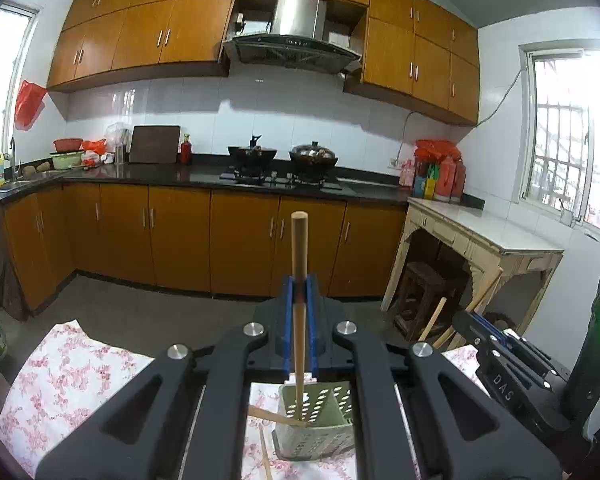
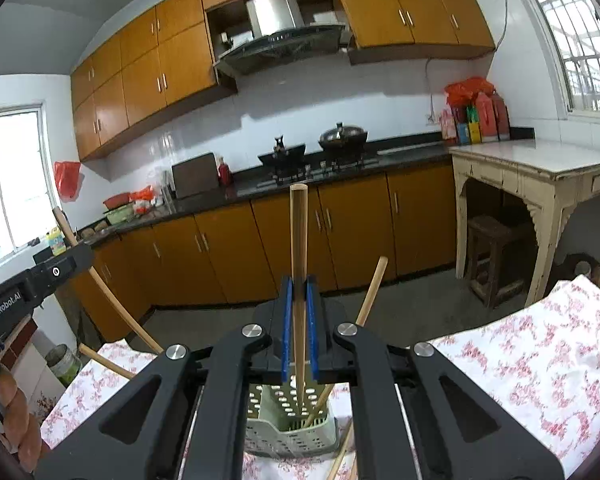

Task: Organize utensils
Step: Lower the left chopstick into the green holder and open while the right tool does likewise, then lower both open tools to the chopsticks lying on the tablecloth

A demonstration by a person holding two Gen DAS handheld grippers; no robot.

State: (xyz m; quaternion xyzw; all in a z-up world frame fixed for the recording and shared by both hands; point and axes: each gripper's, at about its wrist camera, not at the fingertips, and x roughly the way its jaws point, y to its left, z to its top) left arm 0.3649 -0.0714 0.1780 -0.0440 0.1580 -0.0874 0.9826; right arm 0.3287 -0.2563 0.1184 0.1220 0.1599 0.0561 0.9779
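My left gripper [image 1: 299, 280] is shut on a wooden chopstick [image 1: 299, 248] that stands upright, its lower end over the pale green perforated utensil holder [image 1: 320, 420]. My right gripper [image 2: 299, 280] is shut on another upright wooden chopstick [image 2: 299, 240], its lower end reaching into the holder [image 2: 292, 428]. One more chopstick [image 2: 370, 296] leans inside the holder. Loose chopsticks [image 1: 274, 416] lie against the holder and on the floral tablecloth [image 1: 60, 380]. The right gripper shows at the right of the left wrist view [image 1: 496, 340]. The left gripper shows at the left of the right wrist view [image 2: 40, 280].
The table with the floral cloth [image 2: 540, 360] runs under both grippers. Beyond it are the kitchen floor, orange cabinets [image 1: 240, 236], a counter with two woks [image 1: 312, 156], and a white side table [image 1: 480, 232] with a stool beneath.
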